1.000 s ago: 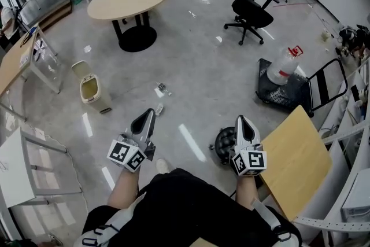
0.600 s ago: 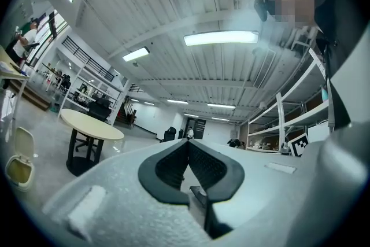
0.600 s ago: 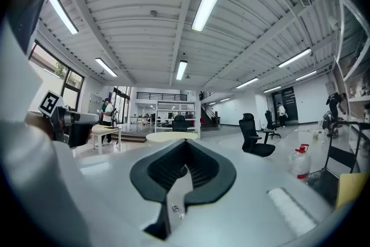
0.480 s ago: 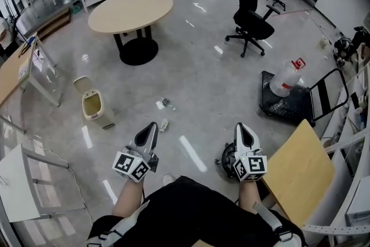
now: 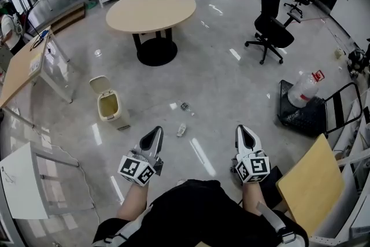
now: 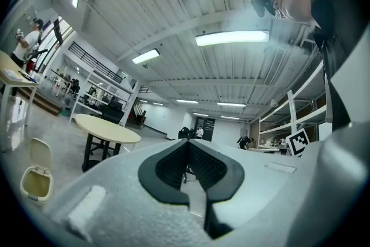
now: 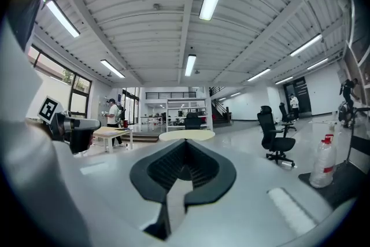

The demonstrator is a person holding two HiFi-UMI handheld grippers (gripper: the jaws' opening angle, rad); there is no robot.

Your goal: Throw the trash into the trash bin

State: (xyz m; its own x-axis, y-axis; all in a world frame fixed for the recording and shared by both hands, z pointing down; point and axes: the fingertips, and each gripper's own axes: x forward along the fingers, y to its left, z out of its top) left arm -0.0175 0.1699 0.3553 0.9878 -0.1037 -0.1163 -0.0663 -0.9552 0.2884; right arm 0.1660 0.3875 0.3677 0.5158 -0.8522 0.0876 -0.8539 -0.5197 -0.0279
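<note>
A beige trash bin (image 5: 108, 108) stands on the floor with its lid flipped up; in the left gripper view the bin (image 6: 36, 177) sits low at the left. Trash lies on the floor right of it: a small bottle (image 5: 185, 107), a white scrap (image 5: 173, 106) and a crumpled piece (image 5: 181, 130). My left gripper (image 5: 156, 132) points forward just short of the crumpled piece, jaws shut and empty (image 6: 188, 144). My right gripper (image 5: 243, 129) is held level beside it, also shut with nothing in it (image 7: 185, 144).
A round table (image 5: 151, 10) stands beyond the trash. An office chair (image 5: 272, 32) is at the far right, a water jug (image 5: 303, 89) on a black cart behind it. A wooden board (image 5: 312, 182) leans at my right; a desk (image 5: 23, 66) and a white frame (image 5: 23, 176) stand at my left.
I have walked forward: bin, trash and table have slid right and nearer in the head view. Both grippers stay shut and empty, held out in front.
</note>
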